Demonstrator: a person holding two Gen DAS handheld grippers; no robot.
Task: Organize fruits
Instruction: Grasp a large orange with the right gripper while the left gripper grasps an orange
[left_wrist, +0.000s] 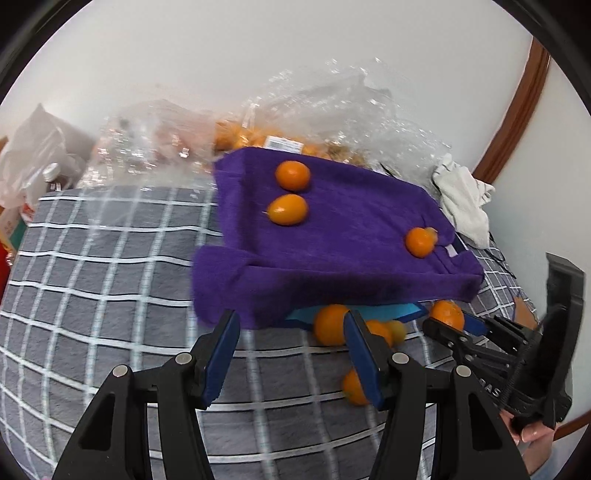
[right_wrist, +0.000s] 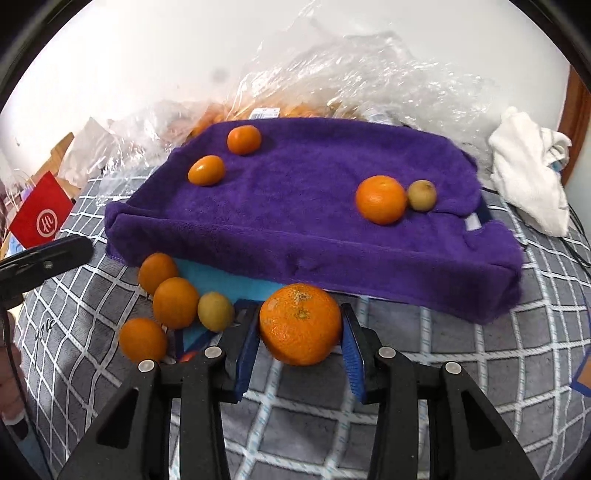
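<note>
A purple towel (right_wrist: 303, 206) covers a raised box on a grey checked cloth (right_wrist: 443, 369). On it lie two small oranges at the far left (right_wrist: 243, 139), a larger orange (right_wrist: 380, 199) and a greenish kumquat (right_wrist: 422, 195). My right gripper (right_wrist: 299, 332) is shut on a big orange (right_wrist: 300, 324) just in front of the towel. Several loose fruits (right_wrist: 175, 302) lie at the front left. My left gripper (left_wrist: 291, 354) is open and empty in front of the towel (left_wrist: 332, 236); the right gripper (left_wrist: 461, 332) shows at its right.
A clear plastic bag of oranges (right_wrist: 332, 85) lies behind the towel against the white wall. A white cloth (right_wrist: 528, 173) lies at the right. A red paper bag (right_wrist: 40, 218) stands at the left. A blue box edge (right_wrist: 221, 277) shows under the towel.
</note>
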